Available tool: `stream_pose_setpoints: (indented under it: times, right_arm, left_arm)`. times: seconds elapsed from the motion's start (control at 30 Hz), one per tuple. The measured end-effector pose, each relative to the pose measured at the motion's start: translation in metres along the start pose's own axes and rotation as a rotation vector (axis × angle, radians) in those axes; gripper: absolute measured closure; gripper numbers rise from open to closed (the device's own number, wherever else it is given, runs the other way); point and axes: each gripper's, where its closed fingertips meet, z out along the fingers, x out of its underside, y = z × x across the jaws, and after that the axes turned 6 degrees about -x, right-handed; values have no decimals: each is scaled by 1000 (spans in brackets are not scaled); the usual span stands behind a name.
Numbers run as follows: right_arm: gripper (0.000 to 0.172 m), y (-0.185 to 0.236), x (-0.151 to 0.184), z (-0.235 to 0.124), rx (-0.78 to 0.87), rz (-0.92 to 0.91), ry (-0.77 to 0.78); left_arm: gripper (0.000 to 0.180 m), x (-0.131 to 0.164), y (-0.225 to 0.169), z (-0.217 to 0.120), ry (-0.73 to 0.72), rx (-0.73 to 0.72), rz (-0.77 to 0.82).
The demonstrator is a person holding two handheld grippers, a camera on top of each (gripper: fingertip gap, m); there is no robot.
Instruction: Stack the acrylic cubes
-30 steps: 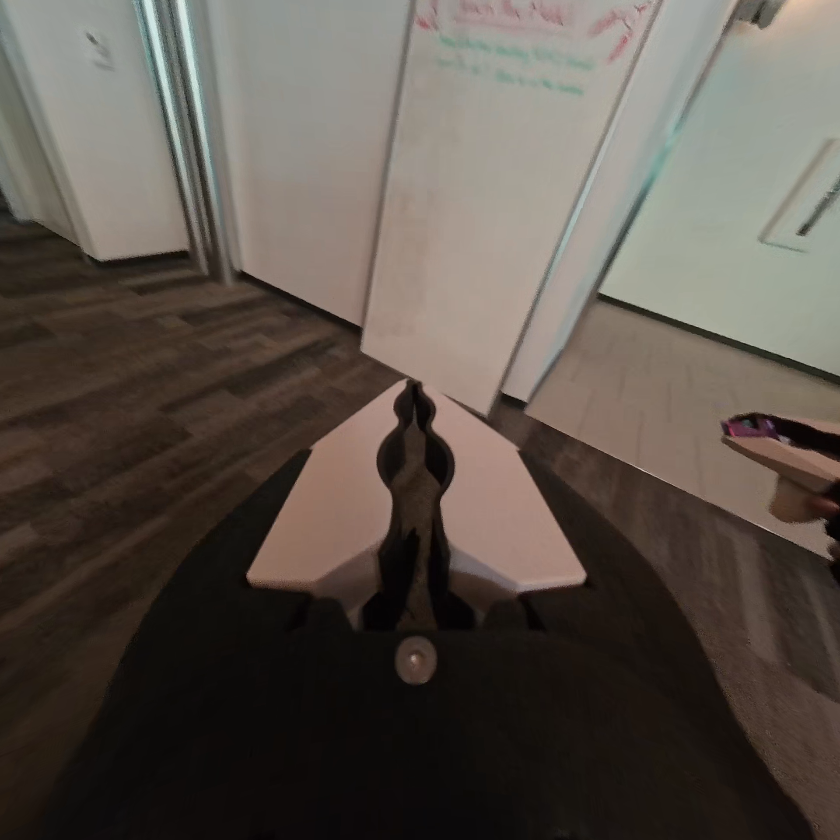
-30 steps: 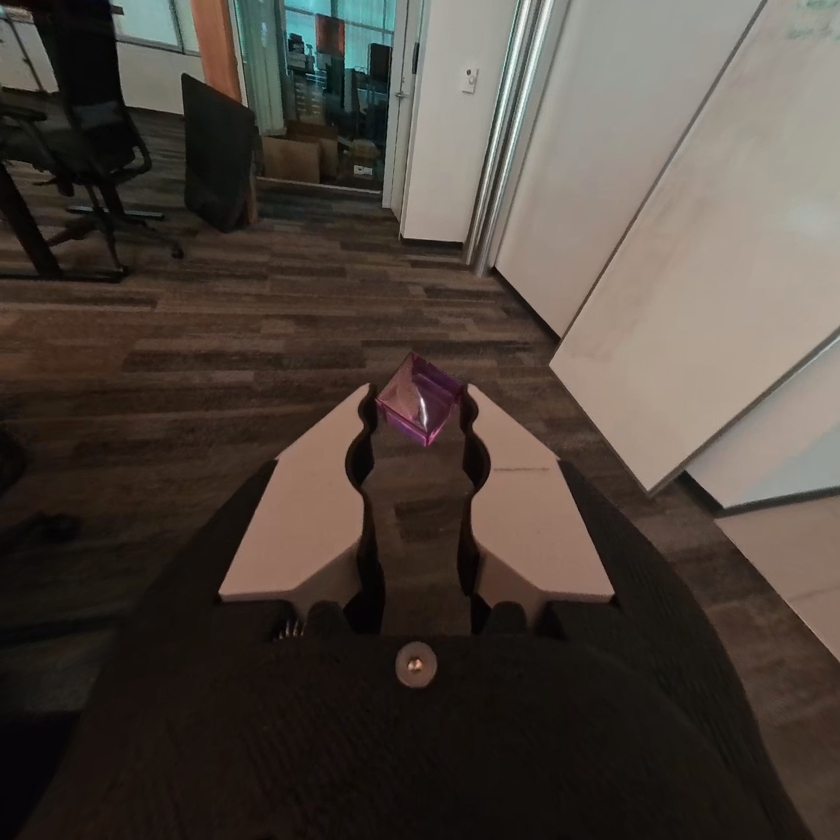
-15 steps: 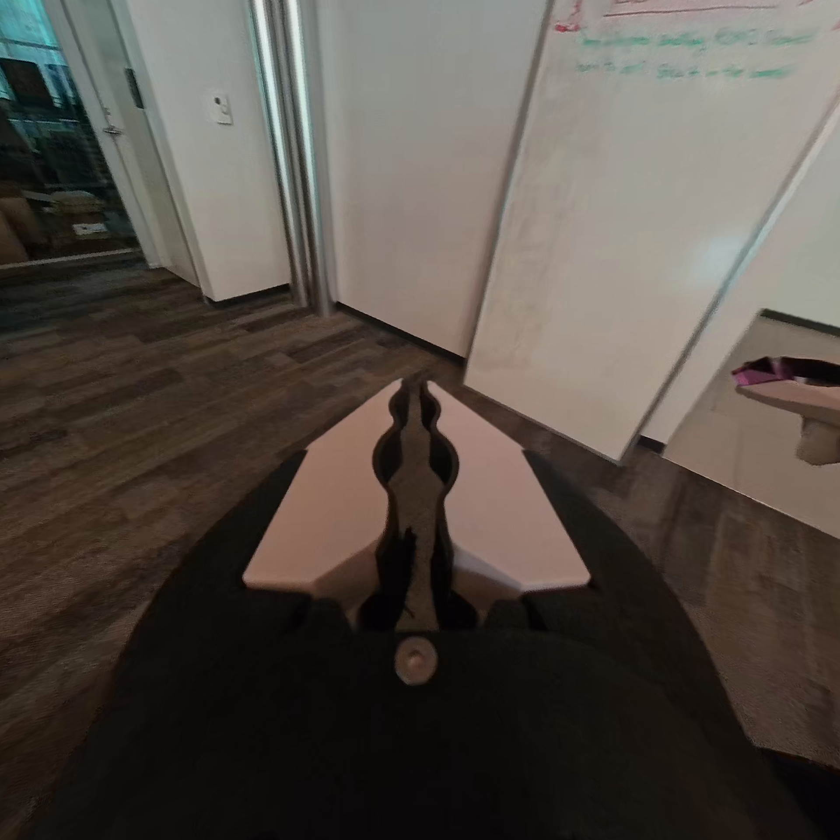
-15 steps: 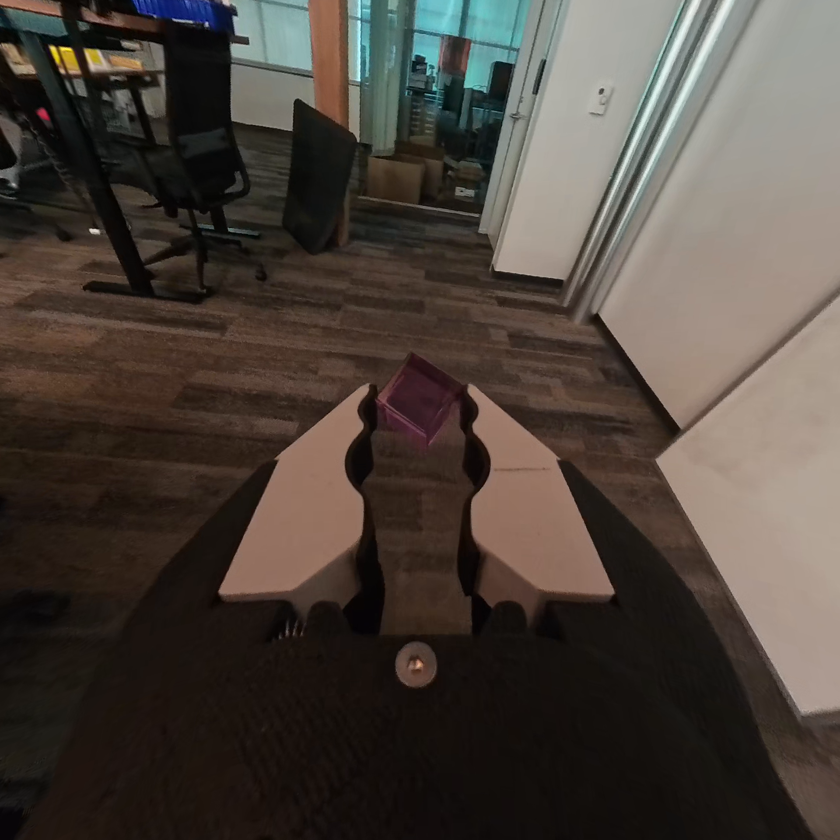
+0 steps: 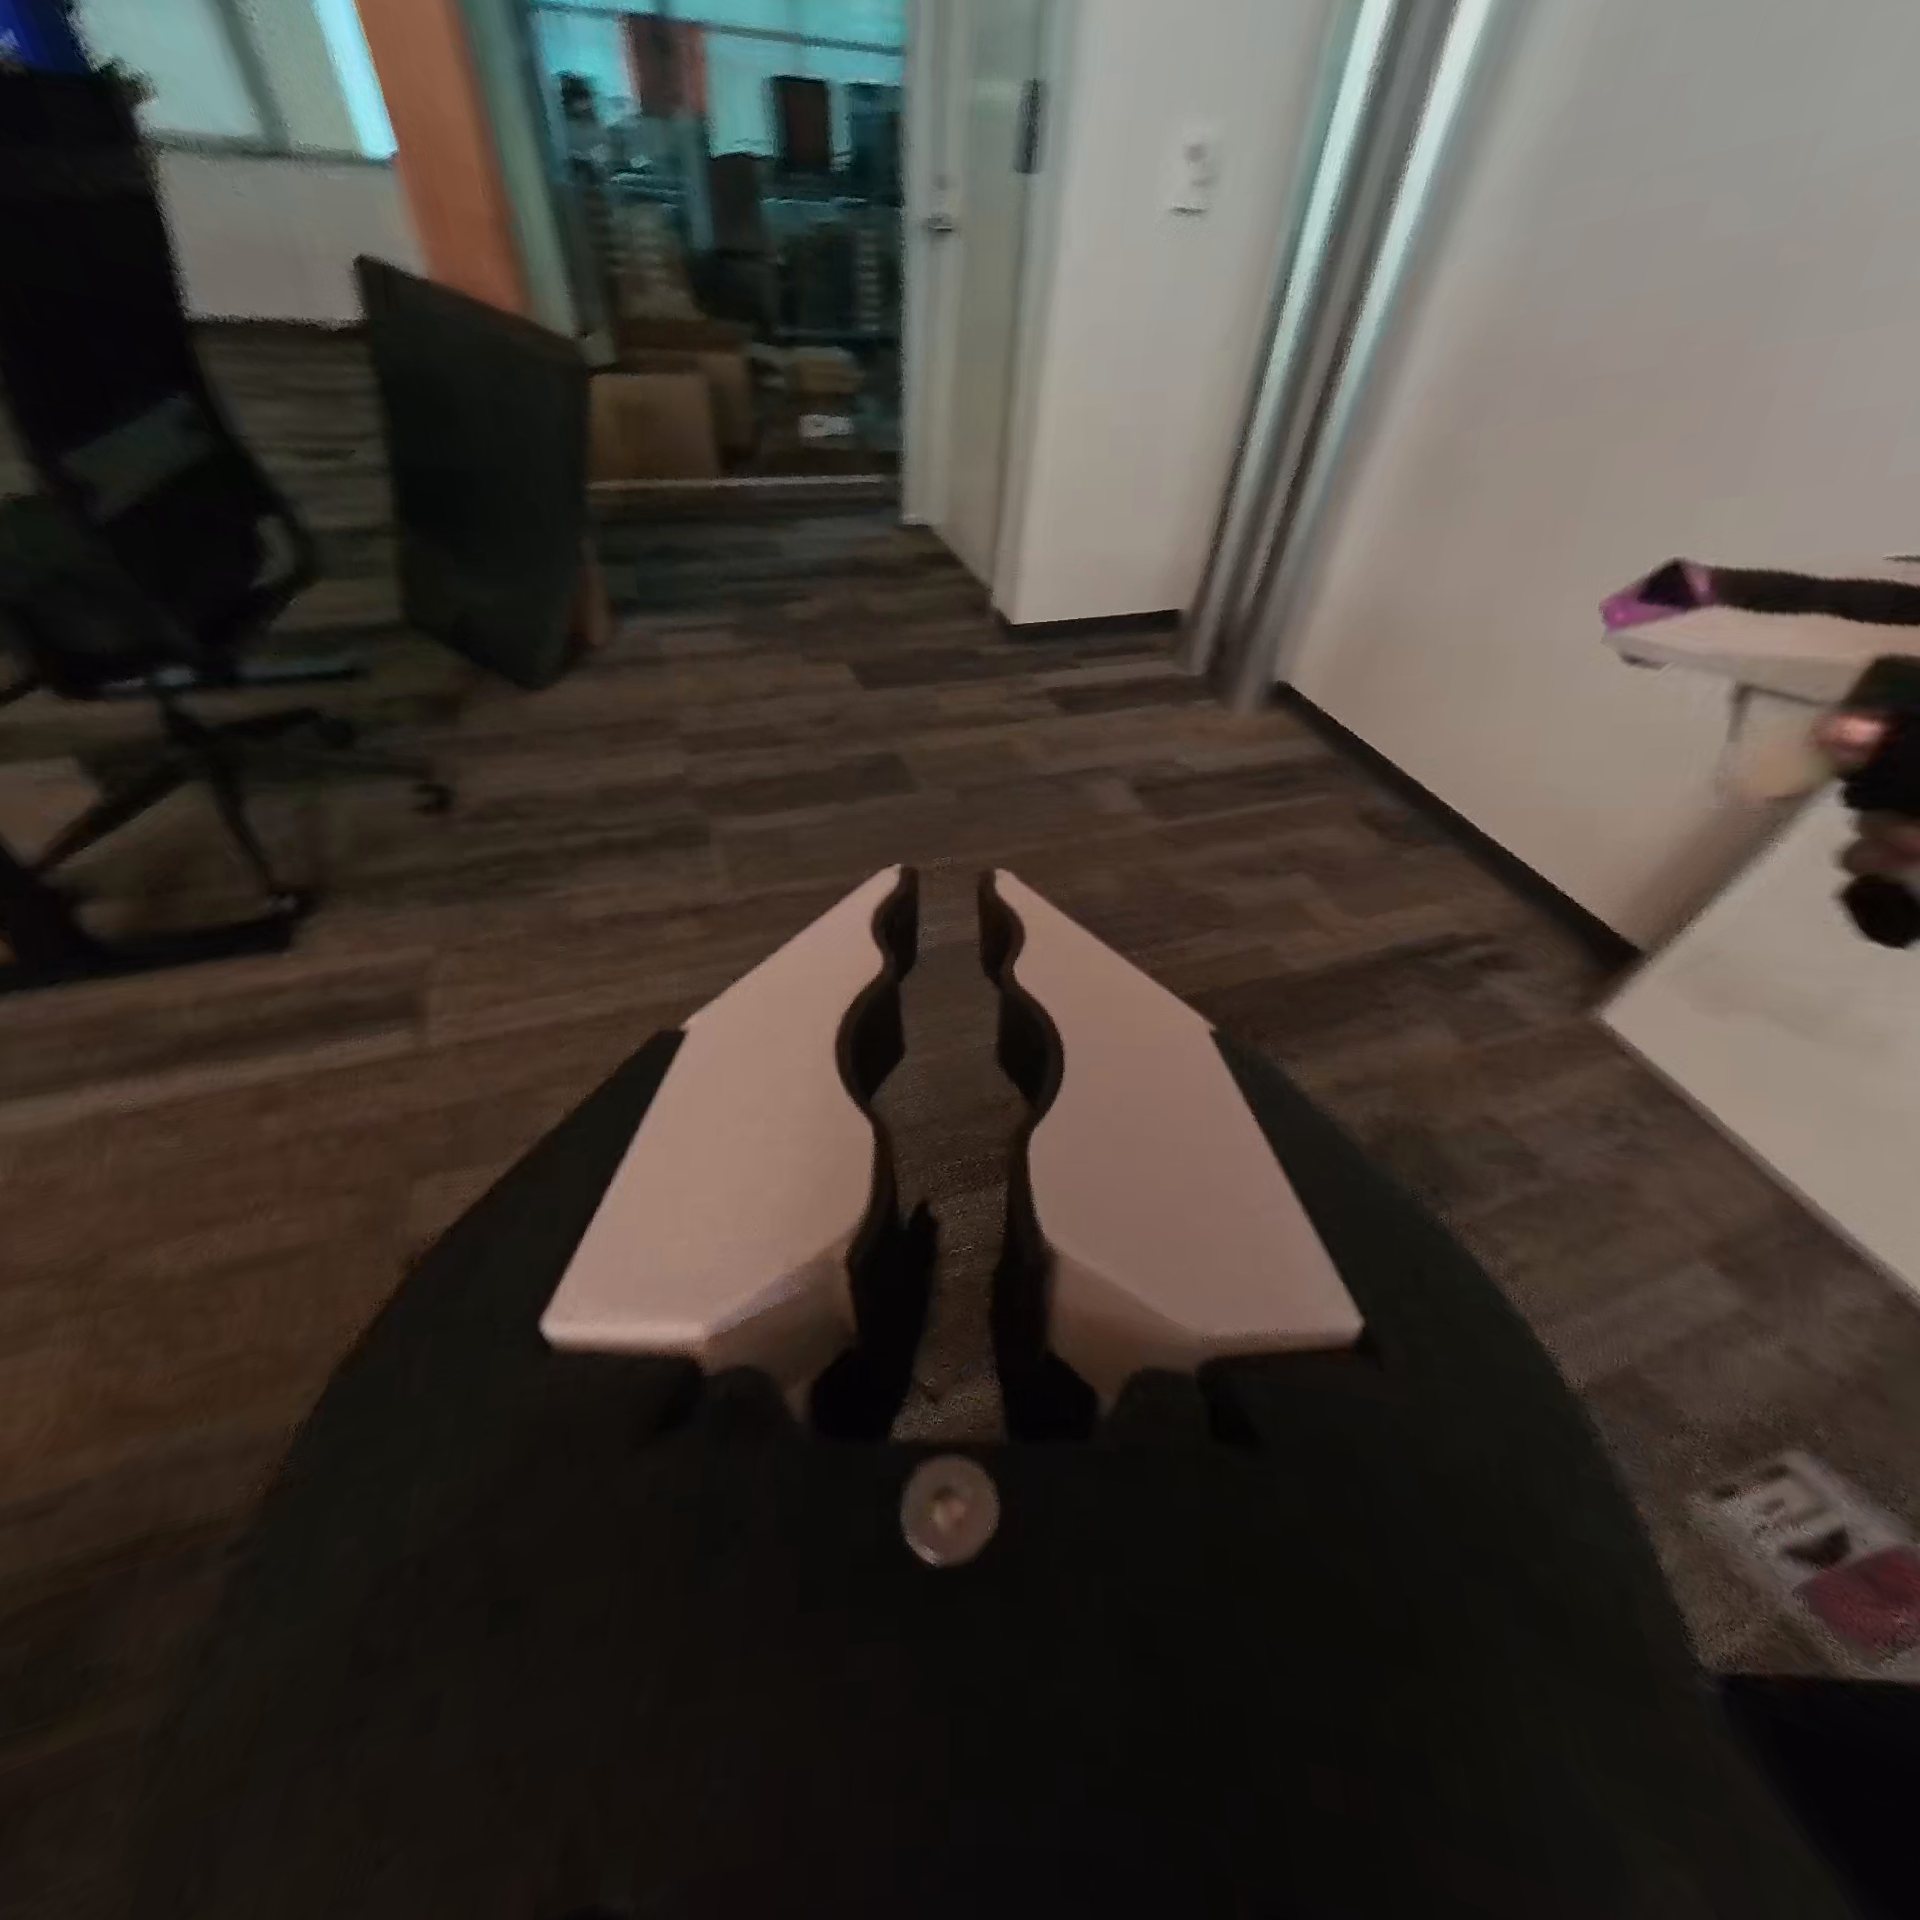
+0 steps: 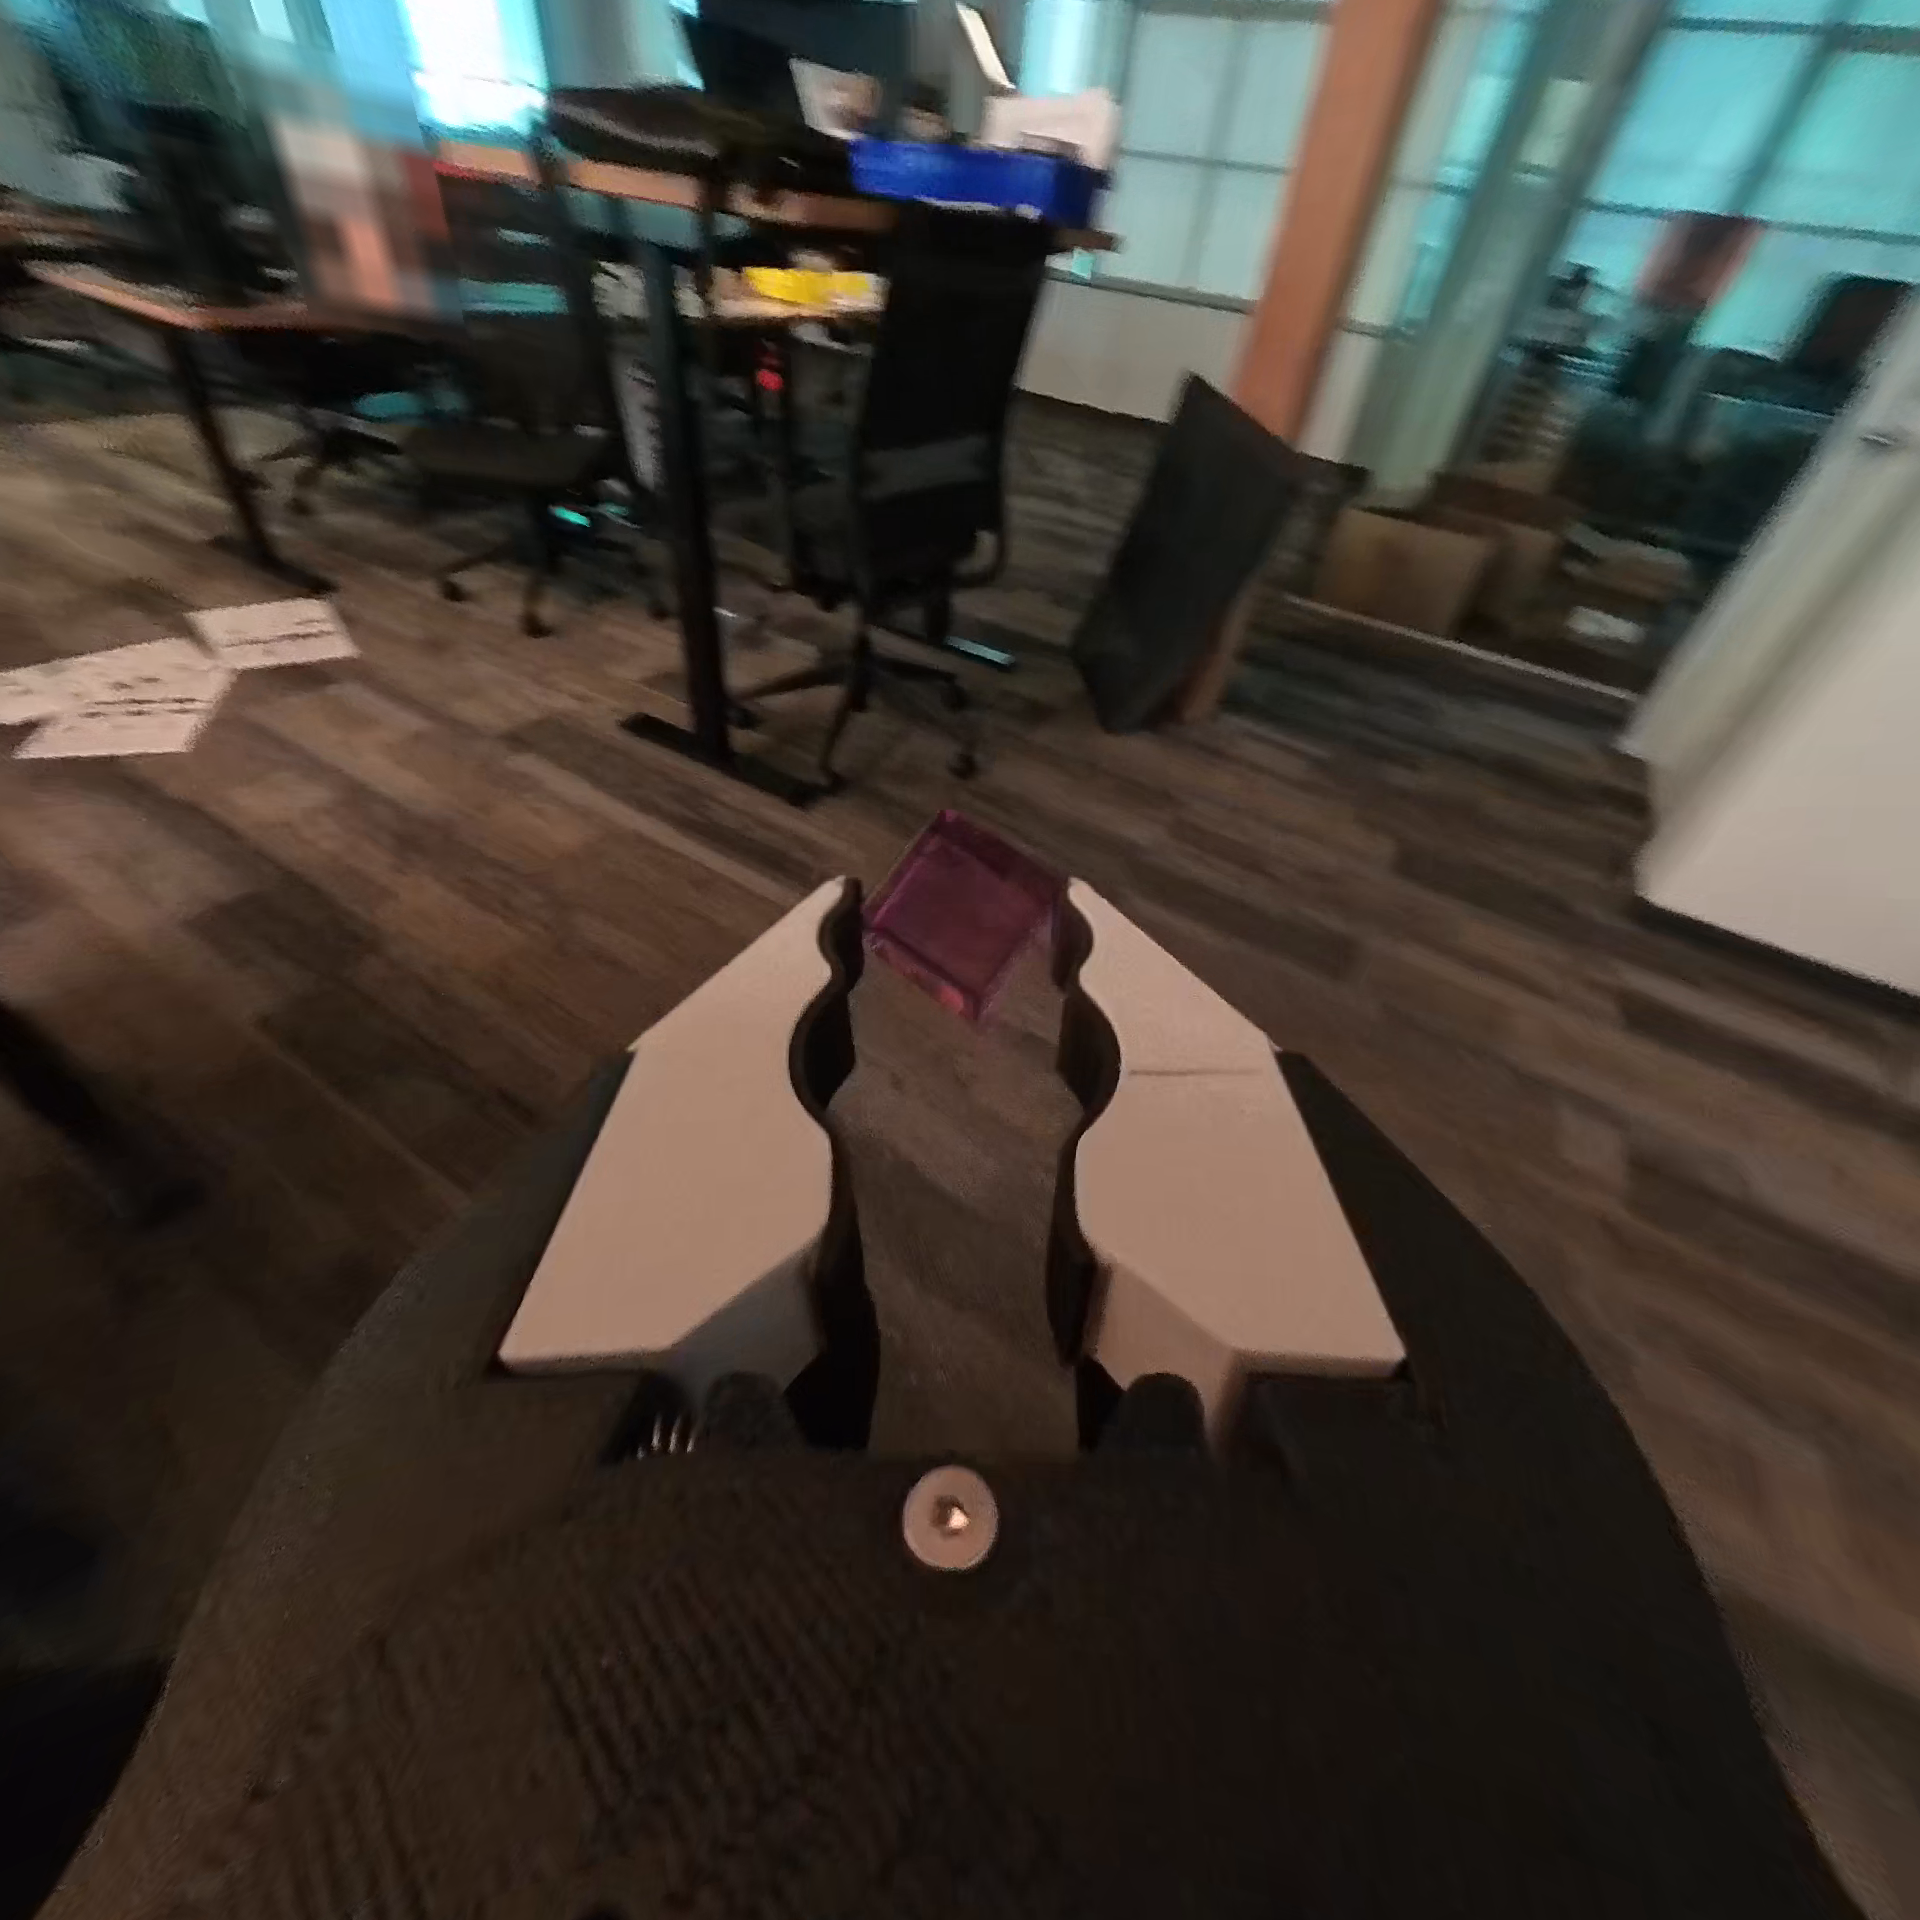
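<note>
My right gripper (image 6: 961, 914) is shut on a clear purple cube (image 6: 961, 920), pinched at its fingertips and held tilted above the carpet floor. The same gripper with the cube (image 5: 1652, 603) shows side-on at the right edge of the left wrist view, held by a hand (image 5: 1870, 790). My left gripper (image 5: 948, 894) is slightly open, with a narrow gap between its fingertips and nothing in it, held above the dark carpet.
A black office chair (image 6: 925, 457) and desk (image 6: 727, 208) stand ahead of the right gripper, with paper sheets (image 6: 156, 675) on the floor at left. A dark panel (image 5: 478, 488) leans by a glass door. White walls (image 5: 1662, 364) and a whiteboard (image 5: 1818, 1091) are at the right. The left gripper's tips are roughly 30 centimeters from the right gripper's.
Both grippers have swung to the left, from the whiteboard and wall towards the desks and glass door. The left gripper's fingertips have parted a little. The cube has stayed in the right gripper.
</note>
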Motion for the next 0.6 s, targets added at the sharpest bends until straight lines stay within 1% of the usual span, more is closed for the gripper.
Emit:
stream_pose_setpoints:
  times: [0.07, 0.13, 0.2, 0.27, 0.33, 0.4, 0.47, 0.5, 0.53, 0.6]
  right_arm:
    - [137, 9, -20, 78, -104, -14, -42]
    - [136, 26, -40, 153, -182, -21, -86]
    - [136, 50, -60, 221, -253, -15, -136]
    - [137, 78, -72, 285, -309, -6, -157]
    - [137, 108, -78, 345, -370, 14, -135]
    - [137, 139, -91, 397, -455, 13, -108]
    - [137, 164, -113, 442, -517, -60, -141]
    - [136, 172, -121, 465, -532, -103, -156]
    - [136, 180, -126, 489, -541, -137, -161]
    - [136, 193, -129, 541, -560, -161, -147]
  left_arm:
    - [165, 11, 39, 13, 13, -53, -88]
    - [160, 22, 84, 23, 16, -127, -141]
    - [155, 29, 134, 33, 12, -200, -169]
    - [153, 31, 188, 41, 6, -261, -188]
    - [152, 21, 244, 51, -22, -314, -240]
    - [151, 1, 294, 65, -42, -314, -295]
    - [151, -18, 335, 85, -26, -290, -256]
    - [151, -23, 359, 96, -2, -313, -215]
    - [151, -27, 384, 107, 23, -342, -179]
    - [150, -36, 424, 133, 34, -347, -150]
